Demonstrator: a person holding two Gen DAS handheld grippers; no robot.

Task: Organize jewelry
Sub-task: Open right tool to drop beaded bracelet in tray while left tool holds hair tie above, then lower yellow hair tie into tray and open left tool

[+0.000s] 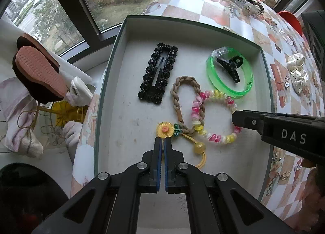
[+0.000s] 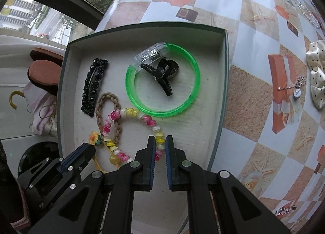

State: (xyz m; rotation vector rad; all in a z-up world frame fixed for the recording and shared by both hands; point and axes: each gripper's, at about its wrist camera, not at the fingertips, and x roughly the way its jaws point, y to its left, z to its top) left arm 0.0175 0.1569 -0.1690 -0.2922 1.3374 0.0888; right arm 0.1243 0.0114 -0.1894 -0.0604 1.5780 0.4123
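Observation:
An open box [image 1: 113, 57] [image 2: 223, 83] holds a black beaded hair clip [image 1: 158, 73] [image 2: 94, 86], a green bangle [image 1: 229, 71] [image 2: 162, 80] with a black claw clip [image 1: 230, 66] [image 2: 162, 75] inside it, a braided brown cord with a sunflower charm [image 1: 165, 130] [image 2: 93, 137], and a pink-yellow spiral bracelet [image 1: 215, 116] [image 2: 130, 113]. My left gripper [image 1: 163, 142] is shut, its tips just below the sunflower. My right gripper [image 2: 160, 142] is shut on the spiral bracelet; in the left wrist view its tip [image 1: 236, 118] is at the bracelet's right side.
On the checkered tablecloth [image 2: 254, 30] right of the box lie a polka-dot scrunchie [image 1: 296, 71] [image 2: 316, 71], a small chain pendant [image 2: 296, 89], and more hair clips at the far edge [image 1: 243, 4]. Slippers [image 1: 38, 69] and a window are left of the table.

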